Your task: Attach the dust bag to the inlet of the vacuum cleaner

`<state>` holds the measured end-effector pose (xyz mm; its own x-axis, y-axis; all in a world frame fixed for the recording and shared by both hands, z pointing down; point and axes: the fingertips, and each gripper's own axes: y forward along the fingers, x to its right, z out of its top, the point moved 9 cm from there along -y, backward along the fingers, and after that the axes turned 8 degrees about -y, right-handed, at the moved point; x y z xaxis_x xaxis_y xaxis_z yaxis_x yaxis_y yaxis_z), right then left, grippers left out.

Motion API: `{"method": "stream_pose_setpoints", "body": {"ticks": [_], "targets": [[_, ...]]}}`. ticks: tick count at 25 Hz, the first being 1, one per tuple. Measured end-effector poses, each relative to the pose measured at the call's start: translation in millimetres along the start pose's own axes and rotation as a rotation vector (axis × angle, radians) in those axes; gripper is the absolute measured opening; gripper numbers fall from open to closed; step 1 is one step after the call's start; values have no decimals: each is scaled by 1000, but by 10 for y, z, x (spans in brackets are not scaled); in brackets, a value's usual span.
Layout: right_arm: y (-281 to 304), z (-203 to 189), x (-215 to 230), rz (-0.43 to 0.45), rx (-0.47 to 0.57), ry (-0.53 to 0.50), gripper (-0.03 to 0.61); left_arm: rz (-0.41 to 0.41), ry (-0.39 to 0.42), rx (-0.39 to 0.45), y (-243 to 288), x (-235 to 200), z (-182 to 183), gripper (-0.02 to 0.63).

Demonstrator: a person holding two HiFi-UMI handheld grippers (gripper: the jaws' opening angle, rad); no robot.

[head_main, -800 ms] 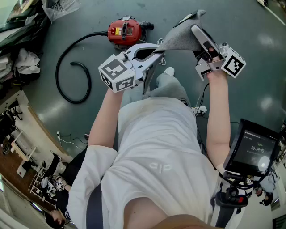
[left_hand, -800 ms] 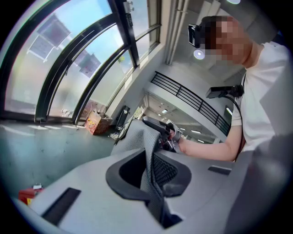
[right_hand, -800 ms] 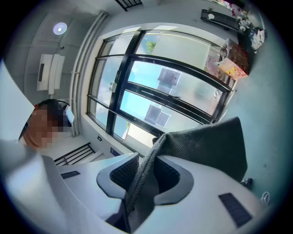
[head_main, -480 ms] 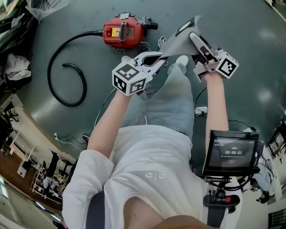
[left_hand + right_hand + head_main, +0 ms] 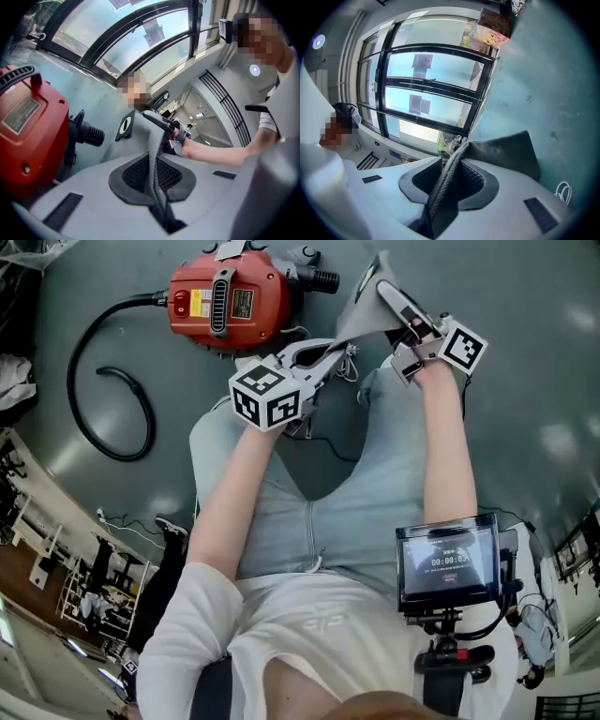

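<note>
You held the grey dust bag up between both tools — the left tool pinching its lower edge, the right tool clamped on its top — above the floor, near the inlet of the red vacuum cleaner.

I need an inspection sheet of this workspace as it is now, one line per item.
Surface: grey-green floor.
Job's things: red vacuum cleaner on the floor, inlet bare; grey dust bag held up beside it.
Clutter: white cloth at the left edge.
Grippers: left gripper and right gripper each shut on the dust bag.
Cables: black hose curls from the vacuum cleaner.
Surroundings: large windows; a screen on the person's rig.
</note>
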<state>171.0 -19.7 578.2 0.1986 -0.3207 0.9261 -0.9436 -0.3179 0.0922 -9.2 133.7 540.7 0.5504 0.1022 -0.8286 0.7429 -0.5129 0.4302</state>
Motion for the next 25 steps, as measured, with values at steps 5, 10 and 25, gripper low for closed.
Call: {"method": "stream_pose_setpoints", "body": {"ticks": [5,10,25], "targets": [[267,-267,517,40,-140,-32,104,87,-15,51,93,-373,-273,18],[348,-372,659,139,-182,-37,182,127,-113,169,-17,-595,-399,17],[305,-675,1086,-28,-169,31,209,157,-42,82,-60,-573,-438,17]]}}
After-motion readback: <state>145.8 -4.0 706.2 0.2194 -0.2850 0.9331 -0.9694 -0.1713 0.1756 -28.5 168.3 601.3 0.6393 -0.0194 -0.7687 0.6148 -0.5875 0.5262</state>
